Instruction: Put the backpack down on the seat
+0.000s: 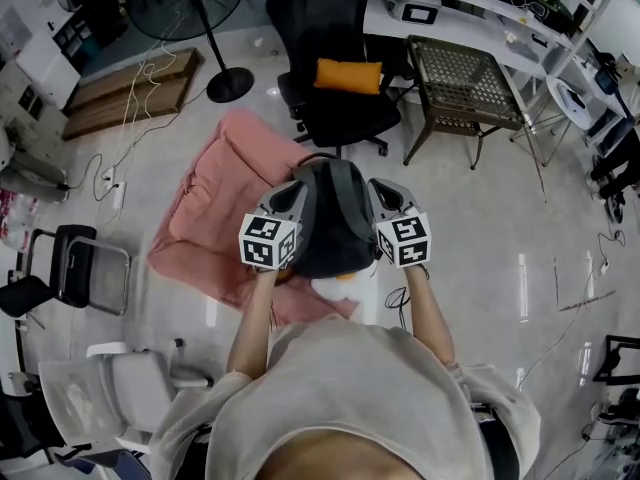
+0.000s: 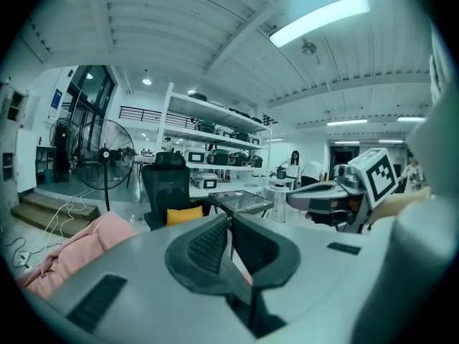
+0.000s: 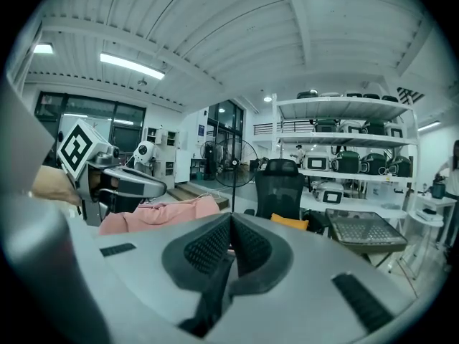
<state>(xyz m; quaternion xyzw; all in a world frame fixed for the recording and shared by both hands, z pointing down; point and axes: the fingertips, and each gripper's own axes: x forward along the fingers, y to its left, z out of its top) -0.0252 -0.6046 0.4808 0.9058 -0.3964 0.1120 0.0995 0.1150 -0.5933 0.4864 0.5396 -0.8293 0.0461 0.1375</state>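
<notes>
A dark grey backpack (image 1: 335, 223) hangs in front of the person, above the floor, between the two grippers. My left gripper (image 1: 296, 190) sits at its left shoulder and my right gripper (image 1: 379, 188) at its right shoulder. In the left gripper view the jaws (image 2: 231, 239) are shut, with a dark strap running down from between the pads. The right gripper view shows the same: shut jaws (image 3: 231, 236) and a dark strap (image 3: 211, 296) trailing below. The seat, a black office chair (image 1: 335, 118) with an orange cushion (image 1: 349, 75), stands ahead of the backpack.
A pink mat (image 1: 215, 218) lies on the floor under and left of the backpack. A metal mesh table (image 1: 462, 80) stands right of the chair, a floor fan (image 1: 222, 38) to its left. White (image 1: 110, 388) and black (image 1: 60, 268) chairs sit at lower left.
</notes>
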